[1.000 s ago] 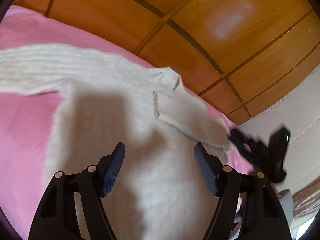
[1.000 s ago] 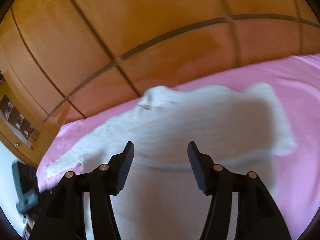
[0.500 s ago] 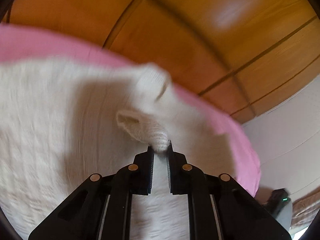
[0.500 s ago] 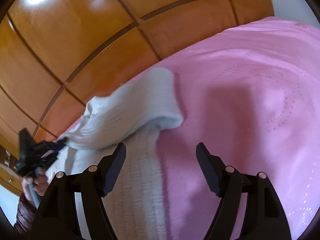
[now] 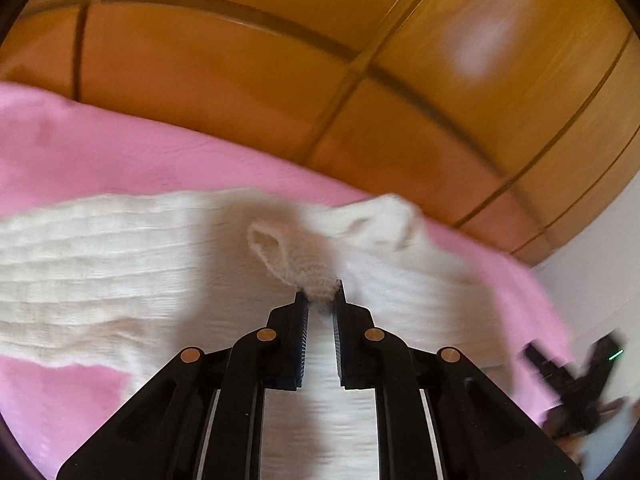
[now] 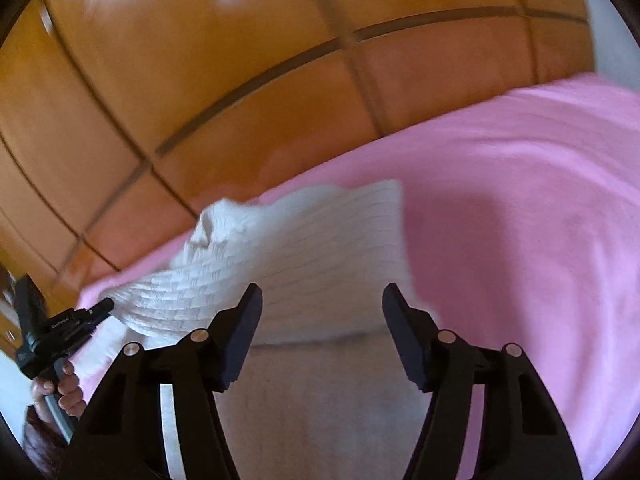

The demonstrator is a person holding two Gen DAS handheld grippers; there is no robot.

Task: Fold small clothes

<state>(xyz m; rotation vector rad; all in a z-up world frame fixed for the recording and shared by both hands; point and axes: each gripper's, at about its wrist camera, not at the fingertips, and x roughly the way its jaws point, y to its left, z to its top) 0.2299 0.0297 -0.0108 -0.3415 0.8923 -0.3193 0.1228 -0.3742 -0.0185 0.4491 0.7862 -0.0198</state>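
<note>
A cream knitted sweater (image 5: 100, 264) lies spread on a pink bed cover (image 5: 100, 156). My left gripper (image 5: 320, 298) is shut on the cuff end of the sweater's sleeve (image 5: 296, 264) and holds it lifted over the sweater's body. In the right wrist view the sweater (image 6: 304, 256) lies ahead, and the left gripper (image 6: 104, 306) shows at the far left pinching the sleeve end. My right gripper (image 6: 322, 304) is open and empty, just above the sweater's body. The right gripper also shows in the left wrist view (image 5: 576, 376) at the lower right, blurred.
A glossy wooden panelled headboard (image 5: 320, 80) rises behind the bed and shows in the right wrist view (image 6: 240, 80) too. Bare pink cover (image 6: 520, 220) stretches to the right of the sweater. A white wall (image 5: 592, 272) lies past the bed's right edge.
My left gripper shut on the sleeve end and carried it across over the sweater's body. My right gripper swung right, then back toward the sweater, staying open.
</note>
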